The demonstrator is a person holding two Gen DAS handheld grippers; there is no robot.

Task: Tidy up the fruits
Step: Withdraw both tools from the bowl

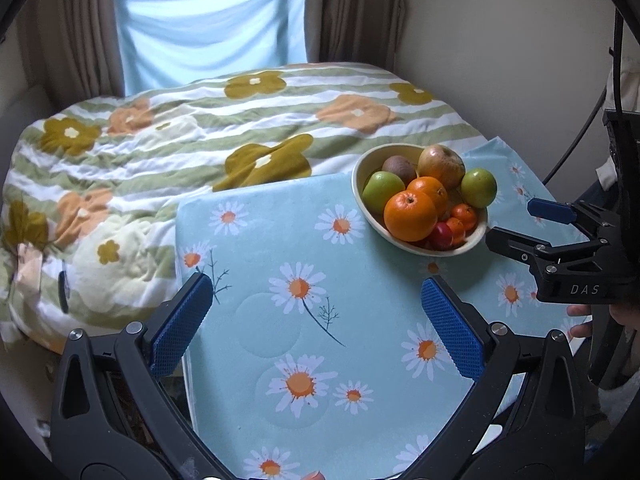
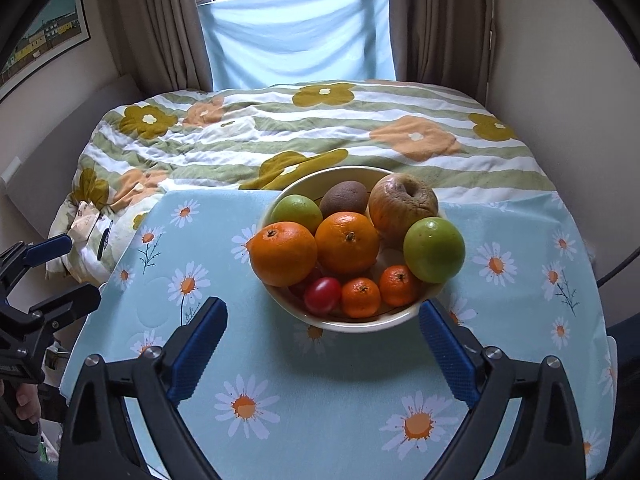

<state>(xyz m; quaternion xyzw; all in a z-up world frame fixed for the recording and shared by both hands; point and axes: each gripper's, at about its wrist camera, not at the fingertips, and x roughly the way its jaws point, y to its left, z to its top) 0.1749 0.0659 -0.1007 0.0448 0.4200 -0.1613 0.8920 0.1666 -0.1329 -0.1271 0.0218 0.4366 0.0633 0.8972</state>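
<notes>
Left gripper (image 1: 316,324) tilted down, jaws spread over bare daisy cloth (image 1: 280,240), bowl (image 2: 340,322) of fruit beyond its right jaw; right gripper (image 2: 322,346) tilted down, jaws spread, empty, bowl just ahead between them: fruits look gathered, so next probably withdrawal.

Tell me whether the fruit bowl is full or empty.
Full. The bowl is heaped with fruit: two oranges, green apples, a kiwi and small mandarins, some rising above its rim.
</notes>
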